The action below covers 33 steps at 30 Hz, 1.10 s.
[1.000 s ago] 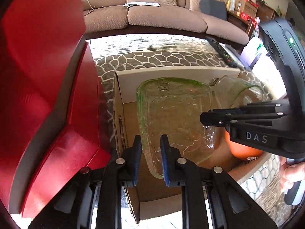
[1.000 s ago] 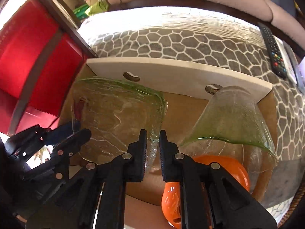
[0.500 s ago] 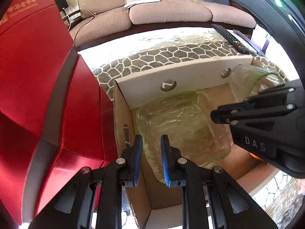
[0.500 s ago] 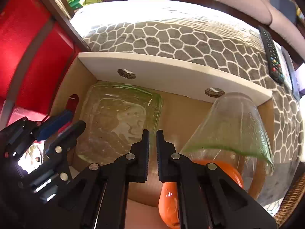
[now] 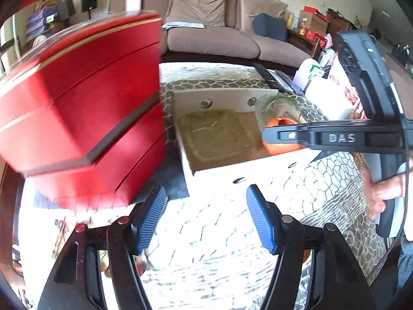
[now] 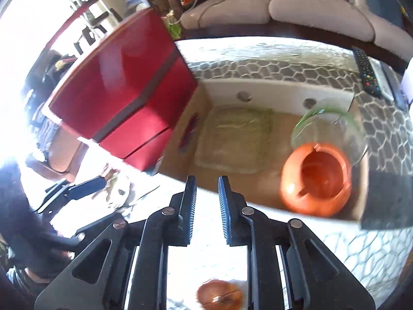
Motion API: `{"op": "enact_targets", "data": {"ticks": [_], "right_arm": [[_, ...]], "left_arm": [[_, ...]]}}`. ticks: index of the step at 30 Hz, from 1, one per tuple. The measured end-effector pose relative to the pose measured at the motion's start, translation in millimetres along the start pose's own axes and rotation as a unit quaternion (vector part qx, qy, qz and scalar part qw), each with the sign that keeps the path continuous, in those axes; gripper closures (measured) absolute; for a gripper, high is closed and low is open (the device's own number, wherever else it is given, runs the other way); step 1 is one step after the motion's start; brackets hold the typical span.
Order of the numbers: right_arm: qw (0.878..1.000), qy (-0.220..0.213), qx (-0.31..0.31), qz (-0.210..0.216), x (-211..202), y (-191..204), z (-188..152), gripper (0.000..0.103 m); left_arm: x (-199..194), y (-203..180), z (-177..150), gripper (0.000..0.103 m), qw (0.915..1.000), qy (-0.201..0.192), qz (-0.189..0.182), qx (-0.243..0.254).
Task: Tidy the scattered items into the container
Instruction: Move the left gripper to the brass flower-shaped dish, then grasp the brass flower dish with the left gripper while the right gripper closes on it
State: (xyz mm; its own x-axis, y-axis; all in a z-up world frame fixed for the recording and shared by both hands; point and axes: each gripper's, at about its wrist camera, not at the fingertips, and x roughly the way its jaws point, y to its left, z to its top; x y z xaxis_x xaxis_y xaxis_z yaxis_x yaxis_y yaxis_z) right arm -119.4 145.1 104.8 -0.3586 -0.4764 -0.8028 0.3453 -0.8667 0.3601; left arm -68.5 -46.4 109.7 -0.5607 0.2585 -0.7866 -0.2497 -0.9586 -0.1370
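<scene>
Inside the cardboard box (image 6: 278, 95), against its far wall, the green glass dish (image 6: 236, 140) lies flat, so the left gripper (image 5: 204, 219), jaws just sprung wide and empty, and the right gripper (image 6: 205, 206), jaws narrowly apart and empty, should clear the near rim before seeking the next item.

Glossy red box (image 5: 85, 103), greenish glass dish (image 6: 235, 139), glossy orange pot (image 6: 317, 180), matt cardboard container (image 5: 232, 98).

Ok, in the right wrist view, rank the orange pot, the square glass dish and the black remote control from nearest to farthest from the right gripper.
1. Square green-tinted glass dish: inside the cardboard box, straight ahead of the right gripper.
2. Round orange ceramic pot: in the box, right; close to the dish, roughly tied.
3. Black remote control: beyond the box, far right.
</scene>
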Motion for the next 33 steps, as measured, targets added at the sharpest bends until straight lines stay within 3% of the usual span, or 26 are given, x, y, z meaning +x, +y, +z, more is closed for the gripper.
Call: {"op": "enact_targets", "data": {"ticks": [5,9,13,23,33], "right_arm": [[1.0,0.011,-0.008,0.019,8,44,-30,0.085],[0.999,0.021,0.005,0.043,28,75,-46,0.085],[0.998,0.023,0.028,0.05,57,96,-55,0.084],[0.996,0.036,0.061,0.047,134,112,-42,0.084],[0.996,0.06,0.046,0.043,162,124,-40,0.084]], "left_arm": [[-26,58,-47,0.037,0.9974,0.005,0.022,-0.068],[-38,119,-75,0.037,0.9871,0.01,0.035,-0.156],[-37,153,-92,0.037,0.9797,0.018,0.049,-0.194],[-11,178,-99,0.039,0.9726,0.024,0.054,-0.225],[-2,170,-93,0.039,0.9779,0.015,0.052,-0.202]]}}
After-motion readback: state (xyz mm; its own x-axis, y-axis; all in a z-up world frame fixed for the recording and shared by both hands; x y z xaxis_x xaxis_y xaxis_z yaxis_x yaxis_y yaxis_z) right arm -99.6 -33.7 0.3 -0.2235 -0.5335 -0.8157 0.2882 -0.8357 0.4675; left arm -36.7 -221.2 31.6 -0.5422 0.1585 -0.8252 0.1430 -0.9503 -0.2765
